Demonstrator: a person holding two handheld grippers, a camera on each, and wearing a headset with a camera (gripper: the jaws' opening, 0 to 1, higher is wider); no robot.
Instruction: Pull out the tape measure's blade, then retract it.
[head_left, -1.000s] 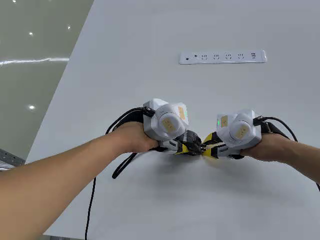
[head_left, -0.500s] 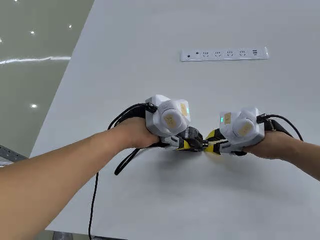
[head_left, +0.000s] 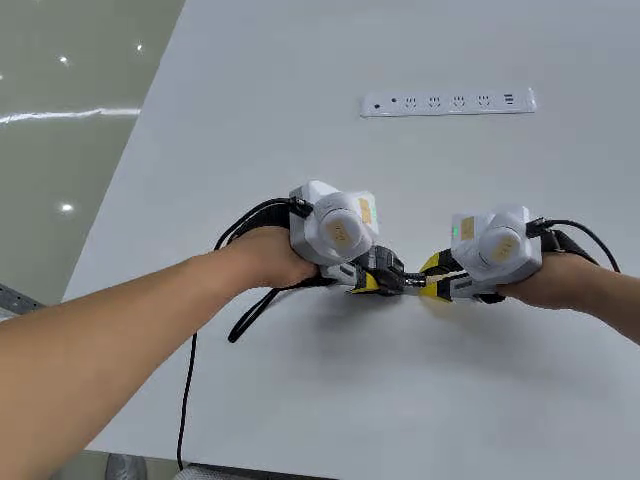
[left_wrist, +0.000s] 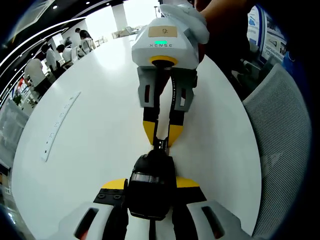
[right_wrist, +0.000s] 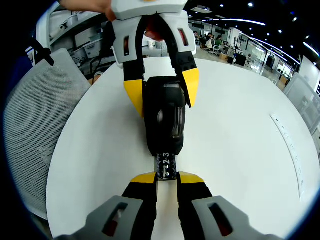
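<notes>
Here the left gripper (left_wrist: 150, 186) clamps the tape measure (right_wrist: 164, 117); the XENSE-marked right gripper (left_wrist: 161, 137) pinches its blade (right_wrist: 165, 167), perhaps "23".

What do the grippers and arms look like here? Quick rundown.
Both match: left gripper and right gripper have white rounded housings, black jaws with yellow tips, a tan label and a green light. The right one reads XENSE. Black cables trail from each. No sleeves on the forearms.

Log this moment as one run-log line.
left tool: shut on tape measure | right tool: shut on blade | blade: short length out, numbers visible | site: white table
</notes>
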